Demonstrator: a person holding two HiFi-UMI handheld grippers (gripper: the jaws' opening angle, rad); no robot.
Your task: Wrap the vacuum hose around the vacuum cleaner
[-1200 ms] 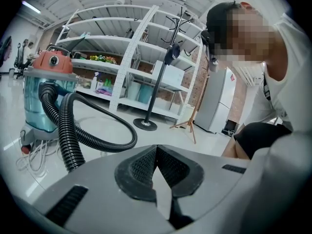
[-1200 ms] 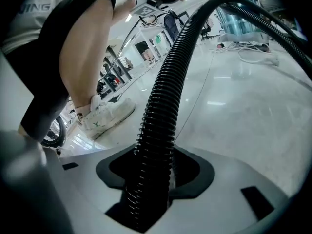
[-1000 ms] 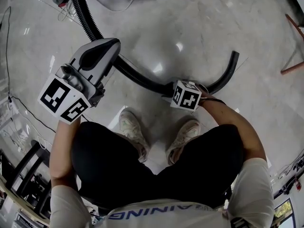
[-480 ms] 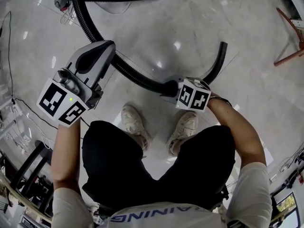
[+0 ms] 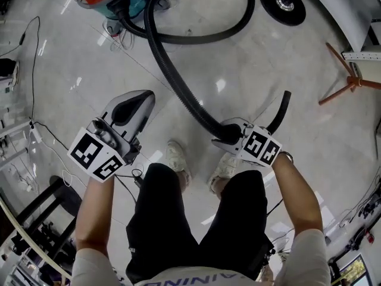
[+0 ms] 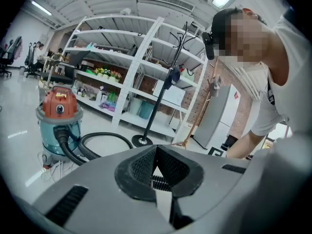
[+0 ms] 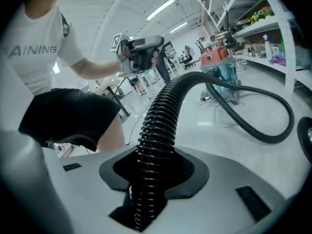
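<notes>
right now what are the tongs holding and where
The right tongs clamp the vacuum hose on its ribbed part, just short of its free end; their jaws have just been closing on it. The left tongs hold nothing.

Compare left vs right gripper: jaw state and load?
Right gripper is clamped on the black ribbed hose, its jaws having just closed further; left gripper holds nothing. Right's jaws are kept apart by the hose; left's pads meet at the tips. Both are grey and held off the floor.
</notes>
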